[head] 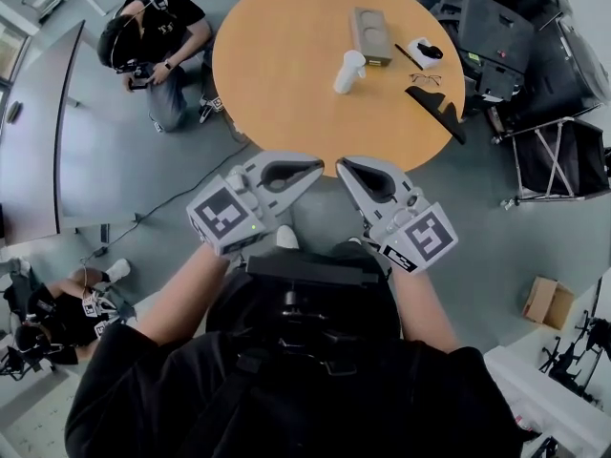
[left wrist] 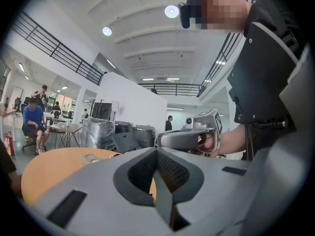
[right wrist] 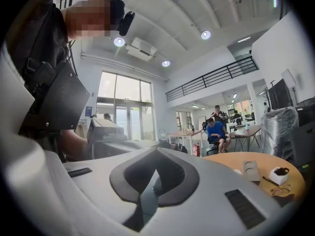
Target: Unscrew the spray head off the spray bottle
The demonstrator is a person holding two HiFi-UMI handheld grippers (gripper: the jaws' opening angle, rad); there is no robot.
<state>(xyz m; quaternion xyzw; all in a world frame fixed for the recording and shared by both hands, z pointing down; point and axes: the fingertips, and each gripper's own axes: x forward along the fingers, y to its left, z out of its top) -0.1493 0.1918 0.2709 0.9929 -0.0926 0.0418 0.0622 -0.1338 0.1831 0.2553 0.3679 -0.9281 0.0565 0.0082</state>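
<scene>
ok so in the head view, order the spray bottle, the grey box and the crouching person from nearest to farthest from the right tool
1. white spray bottle, middle of the table, ahead of the right tool
2. grey box, just behind the bottle
3. crouching person, on the floor past the table's left

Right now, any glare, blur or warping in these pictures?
Head view: sharp, evenly lit, wide-angle bend at the edges; the bottle reads clearly. Left gripper view: ceiling lamps flare, corners dark. Right gripper view: windows wash out, corners dark.
</scene>
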